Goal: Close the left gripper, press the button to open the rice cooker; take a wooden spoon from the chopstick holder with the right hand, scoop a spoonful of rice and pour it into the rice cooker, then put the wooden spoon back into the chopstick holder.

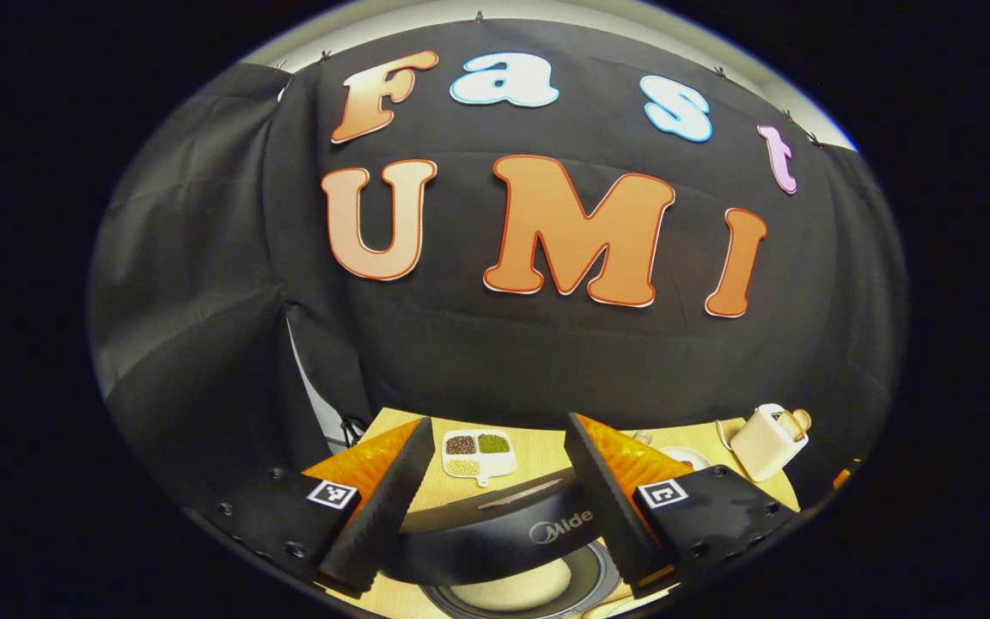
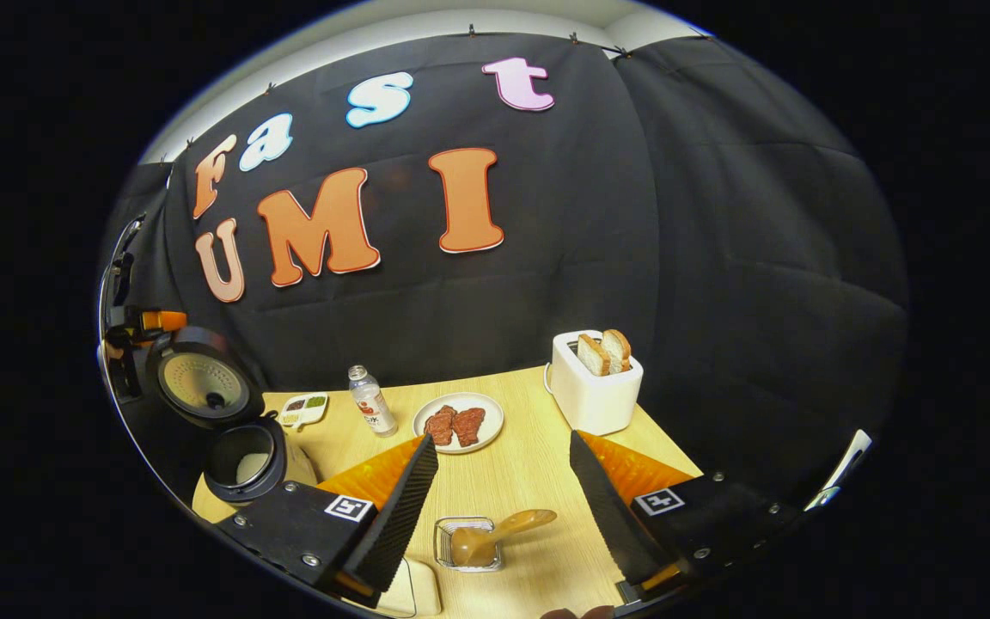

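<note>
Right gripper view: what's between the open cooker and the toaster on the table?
In the right gripper view, going from cooker to toaster: a small divided dish, a bottle, then a plate of meat.

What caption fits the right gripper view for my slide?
Open tongs hover over the wooden spoon in its wire holder; rice cooker open at left.

White toaster, black rice cooker, orange-and-black right gripper
</note>
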Motion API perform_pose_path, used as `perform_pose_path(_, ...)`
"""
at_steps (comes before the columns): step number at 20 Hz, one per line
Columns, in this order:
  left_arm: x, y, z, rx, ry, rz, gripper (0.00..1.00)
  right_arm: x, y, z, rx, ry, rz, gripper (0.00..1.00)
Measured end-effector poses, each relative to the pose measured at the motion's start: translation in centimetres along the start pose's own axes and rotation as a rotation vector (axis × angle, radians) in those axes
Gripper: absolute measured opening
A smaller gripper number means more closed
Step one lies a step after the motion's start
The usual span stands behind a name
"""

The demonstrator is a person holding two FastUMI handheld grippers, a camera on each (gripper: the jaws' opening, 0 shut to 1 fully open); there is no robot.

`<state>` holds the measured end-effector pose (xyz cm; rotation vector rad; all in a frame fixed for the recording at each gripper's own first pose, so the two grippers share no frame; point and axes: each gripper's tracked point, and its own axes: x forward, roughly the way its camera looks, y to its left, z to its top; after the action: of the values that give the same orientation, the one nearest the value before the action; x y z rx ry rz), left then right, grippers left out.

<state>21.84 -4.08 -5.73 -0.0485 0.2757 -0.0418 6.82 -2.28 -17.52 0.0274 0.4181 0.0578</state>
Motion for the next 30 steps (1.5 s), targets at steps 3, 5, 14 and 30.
perform_pose_path(3, -1.7, -1.5, -2.3, -0.004, 0.011, -0.008, 1.00, -0.3, -0.2, -0.3, 0.000, 0.006, 0.013, 0.95)
perform_pose_path(5, -2.7, -2.8, -5.0, -0.033, 0.048, -0.049, 1.00, -0.6, -0.1, -0.7, 0.001, 0.014, 0.028, 0.95)
perform_pose_path(14, -5.7, -5.3, -16.3, -0.044, 0.082, -0.032, 1.00, -1.8, -0.8, -3.8, -0.012, 0.076, 0.061, 0.95)
perform_pose_path(30, -5.9, -6.3, -22.8, 0.083, 0.015, 0.015, 1.00, -2.5, -1.6, -5.7, -0.027, 0.112, 0.049, 0.95)
